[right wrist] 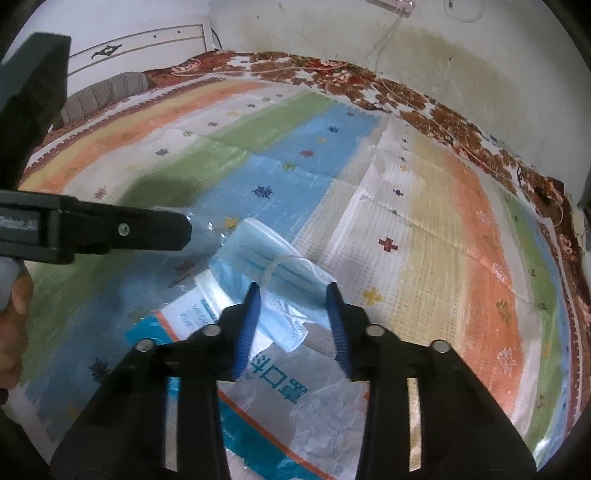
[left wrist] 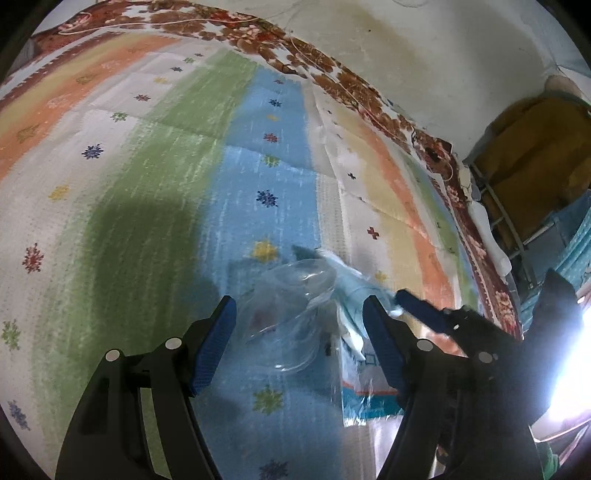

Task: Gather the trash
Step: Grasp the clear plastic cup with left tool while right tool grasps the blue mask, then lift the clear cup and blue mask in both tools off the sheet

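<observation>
The blue face mask [right wrist: 275, 264] lies on a printed plastic bag [right wrist: 295, 387] on the striped mat [right wrist: 424, 221], between the spread right tongs [right wrist: 293, 290]. The left tongs [left wrist: 299, 302], spread wide, flank a clear plastic cup [left wrist: 291, 314] just beside the mask

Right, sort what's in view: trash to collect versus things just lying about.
Trash: crushed clear plastic bottle, blue surgical face mask, clear printed plastic bag.
Lying about: striped patchwork bedspread, grey striped pillow, white power strip.
</observation>
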The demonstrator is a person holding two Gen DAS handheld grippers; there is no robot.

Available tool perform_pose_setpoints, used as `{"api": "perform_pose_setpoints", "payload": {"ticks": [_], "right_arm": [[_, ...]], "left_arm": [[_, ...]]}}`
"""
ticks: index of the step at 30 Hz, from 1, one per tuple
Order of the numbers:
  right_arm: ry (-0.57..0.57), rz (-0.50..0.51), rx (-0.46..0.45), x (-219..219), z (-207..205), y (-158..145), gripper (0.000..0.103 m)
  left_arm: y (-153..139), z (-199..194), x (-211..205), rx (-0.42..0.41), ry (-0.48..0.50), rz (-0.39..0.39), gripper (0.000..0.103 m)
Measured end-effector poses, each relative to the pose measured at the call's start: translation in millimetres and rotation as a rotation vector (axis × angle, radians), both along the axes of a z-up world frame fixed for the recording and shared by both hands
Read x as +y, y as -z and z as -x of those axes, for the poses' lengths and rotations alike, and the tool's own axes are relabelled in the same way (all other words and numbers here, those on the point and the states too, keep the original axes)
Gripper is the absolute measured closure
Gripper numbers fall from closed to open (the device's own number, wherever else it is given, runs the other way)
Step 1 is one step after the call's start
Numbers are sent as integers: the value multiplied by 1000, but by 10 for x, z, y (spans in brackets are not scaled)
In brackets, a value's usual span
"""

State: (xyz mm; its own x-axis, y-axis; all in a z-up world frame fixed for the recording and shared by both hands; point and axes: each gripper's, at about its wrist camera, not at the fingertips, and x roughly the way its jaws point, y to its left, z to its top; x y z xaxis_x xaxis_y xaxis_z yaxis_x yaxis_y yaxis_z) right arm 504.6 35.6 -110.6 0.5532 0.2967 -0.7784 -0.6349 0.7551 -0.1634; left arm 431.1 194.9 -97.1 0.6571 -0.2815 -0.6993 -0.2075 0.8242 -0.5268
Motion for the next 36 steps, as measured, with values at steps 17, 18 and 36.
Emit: {"api": "perform_pose_setpoints", "payload": {"ticks": [17, 18, 36], "right_arm": [[88, -58, -11, -211, -57, -182, 101], [92, -67, -11, -225, -42, -232, 101], [104, -117, -40, -361, 498, -848, 101]], "left_arm": [[-131, 13, 53, 8, -131, -114, 69], [-168, 44, 70, 9, -143, -117, 71], [-656, 530, -48, -8, -166, -160, 74]]}}
